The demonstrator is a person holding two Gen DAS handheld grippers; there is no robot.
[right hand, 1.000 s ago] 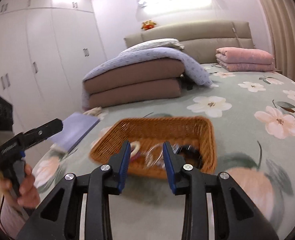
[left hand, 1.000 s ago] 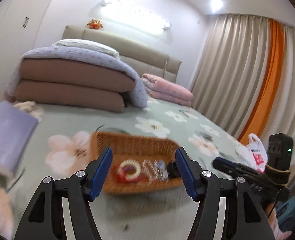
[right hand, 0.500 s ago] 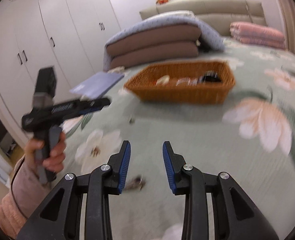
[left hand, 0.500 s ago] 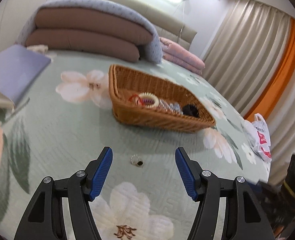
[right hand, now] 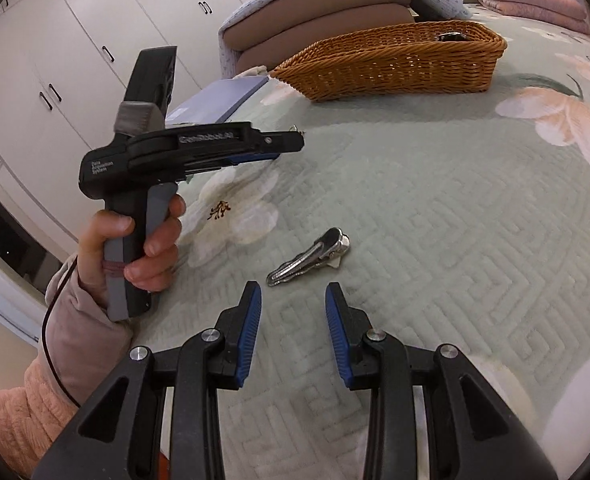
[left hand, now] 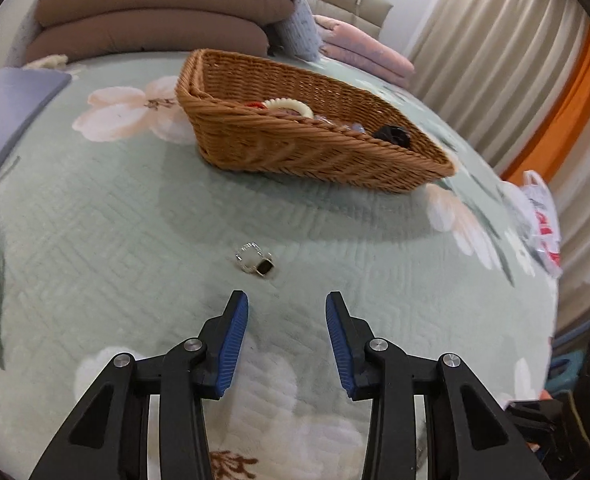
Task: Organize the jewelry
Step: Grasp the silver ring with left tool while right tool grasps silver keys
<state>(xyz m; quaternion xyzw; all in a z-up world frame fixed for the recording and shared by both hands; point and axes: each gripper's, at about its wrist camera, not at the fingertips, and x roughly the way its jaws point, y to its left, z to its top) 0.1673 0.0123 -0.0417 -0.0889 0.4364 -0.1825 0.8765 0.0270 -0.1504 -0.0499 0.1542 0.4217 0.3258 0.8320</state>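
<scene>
Two small pieces lie loose on our quilted green floral bedspread [left hand: 95, 240]: a silver ring with a dark square stone [left hand: 255, 263] and a silver metal hair clip [right hand: 310, 258], both short of the brown wicker basket [left hand: 295, 148]. We judge the ring may sink into the quilt and slip aside. Our left gripper [left hand: 287, 320] tilts down, jaws closing with nothing between them; our right gripper [right hand: 293, 312], also tilted down, stands parted and empty just before the clip.

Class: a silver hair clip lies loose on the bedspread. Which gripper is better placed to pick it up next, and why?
Right. The right gripper has nothing between its jaws and points at the hair clip just ahead. The left gripper, jaws closing on nothing, faces a ring instead.
</scene>
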